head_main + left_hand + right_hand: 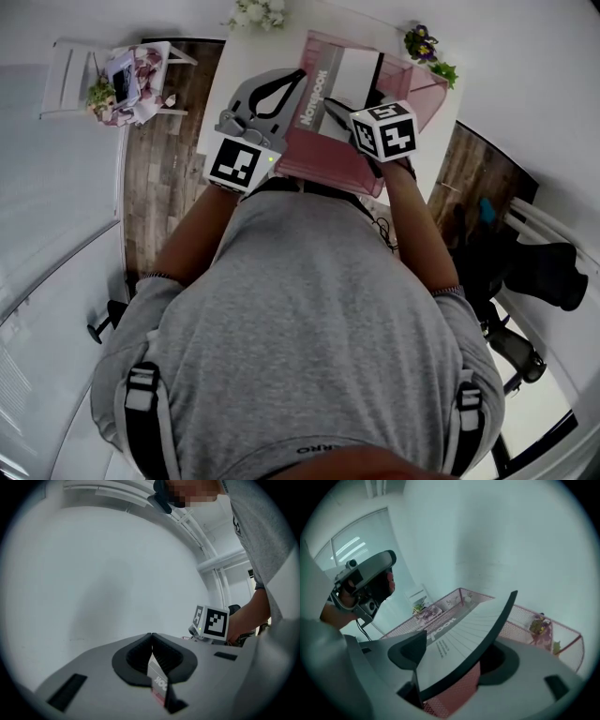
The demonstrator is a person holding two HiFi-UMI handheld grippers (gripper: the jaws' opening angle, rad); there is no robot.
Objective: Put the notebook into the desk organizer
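A notebook (pixel 313 97) with a white cover and a grey spine stands in the pink mesh desk organizer (pixel 323 165) on the white table. My left gripper (pixel 300 77) is shut on the notebook's upper left edge. In the left gripper view the pads meet over a corner of the notebook (pixel 158 681). My right gripper (pixel 336 112) is at the notebook's near right side. In the right gripper view its jaws (pixel 459 654) stand wide apart around the notebook (pixel 459 627), not pressing it, with the organizer's mesh (pixel 520 616) behind.
Small flower pots sit on the table's far edge (pixel 255 11) and beside the organizer (pixel 427 47). A white stand with clutter (pixel 122 80) is at the far left on the wood floor. Dark chair parts (pixel 553 272) lie to the right.
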